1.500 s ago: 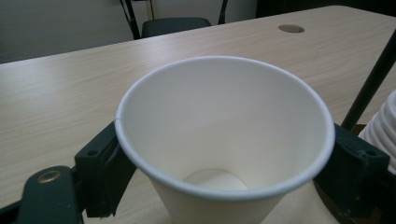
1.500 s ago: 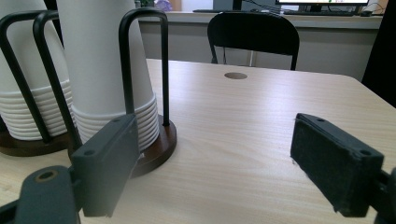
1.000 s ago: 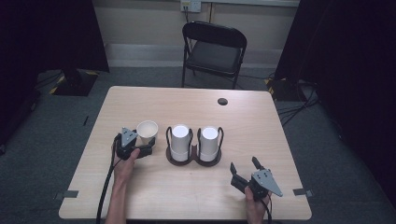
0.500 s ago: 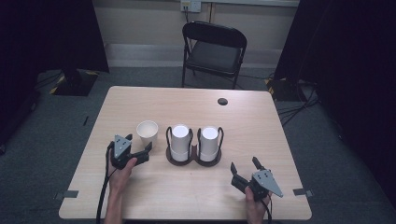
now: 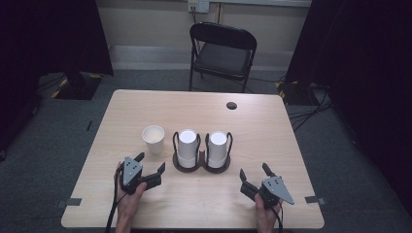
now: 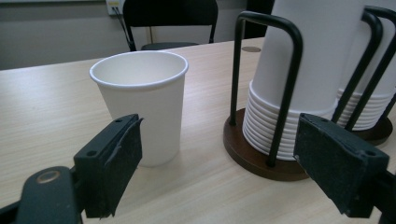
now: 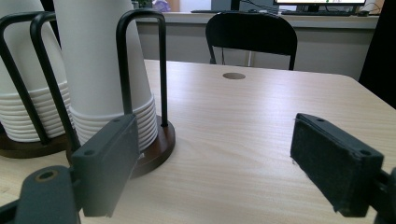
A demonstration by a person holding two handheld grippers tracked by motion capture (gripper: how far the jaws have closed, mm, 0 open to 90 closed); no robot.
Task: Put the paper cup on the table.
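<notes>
A single white paper cup (image 5: 153, 138) (image 6: 140, 102) stands upright on the wooden table (image 5: 145, 107), left of a dark wooden holder (image 5: 201, 167) with black wire loops. The holder carries two upside-down stacks of white cups (image 5: 188, 145) (image 5: 218, 148). My left gripper (image 5: 150, 162) (image 6: 219, 140) sits near the front edge, a short way in front of the lone cup and apart from it, open with nothing between its pads. My right gripper (image 5: 253, 170) (image 7: 215, 149) rests at the front right, open and empty, facing the nearer stack (image 7: 100, 65) and the holder base (image 7: 156, 144).
A black folding chair (image 5: 222, 53) stands behind the table's far edge. A round cable hole (image 5: 231, 105) lies in the tabletop at the back right. Tape marks (image 5: 73, 201) sit on the floor by the front corners. Dark curtains hang on both sides.
My left gripper has drawn back from beside the lone cup toward the near edge of the table. The cup stays standing where it was. The right gripper has kept still.
</notes>
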